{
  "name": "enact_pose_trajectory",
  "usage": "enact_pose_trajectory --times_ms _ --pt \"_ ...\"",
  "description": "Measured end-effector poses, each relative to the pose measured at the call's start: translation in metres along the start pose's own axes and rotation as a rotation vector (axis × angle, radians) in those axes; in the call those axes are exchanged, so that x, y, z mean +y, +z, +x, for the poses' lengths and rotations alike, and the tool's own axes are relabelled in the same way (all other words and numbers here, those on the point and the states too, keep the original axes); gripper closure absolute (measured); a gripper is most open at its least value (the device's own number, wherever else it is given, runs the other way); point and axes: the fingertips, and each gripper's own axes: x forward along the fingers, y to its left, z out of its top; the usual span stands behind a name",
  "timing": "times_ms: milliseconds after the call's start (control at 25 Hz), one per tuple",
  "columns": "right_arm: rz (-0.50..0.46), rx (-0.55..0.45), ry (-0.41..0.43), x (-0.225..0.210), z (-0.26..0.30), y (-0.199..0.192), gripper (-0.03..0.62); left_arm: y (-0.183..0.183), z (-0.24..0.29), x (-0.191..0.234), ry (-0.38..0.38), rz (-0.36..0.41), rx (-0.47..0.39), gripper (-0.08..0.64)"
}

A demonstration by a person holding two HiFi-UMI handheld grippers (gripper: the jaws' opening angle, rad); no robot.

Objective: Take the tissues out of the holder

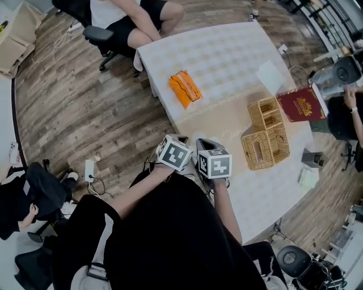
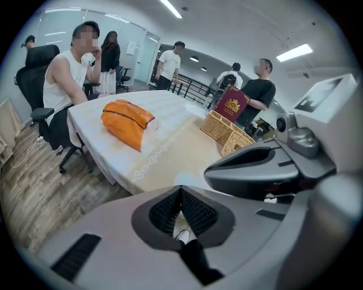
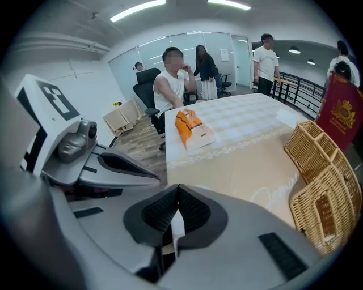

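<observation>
The wicker tissue holder [image 1: 265, 136] stands on the right side of the white table [image 1: 227, 56], its slotted lid facing up; it also shows as a holder [image 2: 229, 130] in the left gripper view and a holder [image 3: 326, 175] at the right edge of the right gripper view. An orange tissue pack [image 1: 184, 88] lies on the table's left part, well apart from the holder. My left gripper [image 1: 181, 139] and right gripper [image 1: 205, 143] hang side by side at the near table edge, both shut with nothing between the pads. In their own views the left gripper [image 2: 181, 192] and right gripper [image 3: 178, 192] have jaws touching.
A dark red book [image 1: 303, 105] leans just behind the holder. A white sheet [image 1: 270, 76] lies further back. A person [image 1: 133, 17] sits on a chair at the table's far left corner; other people stand beyond the right side. Small items [image 1: 309, 177] sit near the right edge.
</observation>
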Motion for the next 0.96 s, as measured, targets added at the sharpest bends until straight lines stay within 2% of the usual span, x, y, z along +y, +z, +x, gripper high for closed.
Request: enact_pose_trajectory --times_ms 240,640,760,960 --pt "-0.029 0.029 -0.004 0.003 -0.001 -0.006 0.577 -0.004 -0.005 -0.004 0.014 -0.013 -0.022 0.560" --pt "-0.102 0.058 0.036 0.025 0.014 0.007 0.577 -0.010 -0.019 0.020 0.057 -0.091 -0.041 0.560" --pt "-0.120 0.061 0.047 0.033 0.018 0.012 0.577 -0.007 -0.028 0.031 0.084 -0.093 -0.055 0.560" --pt "-0.142 0.063 0.086 0.048 0.026 0.016 0.577 -0.021 -0.027 0.038 0.070 -0.137 -0.021 0.560"
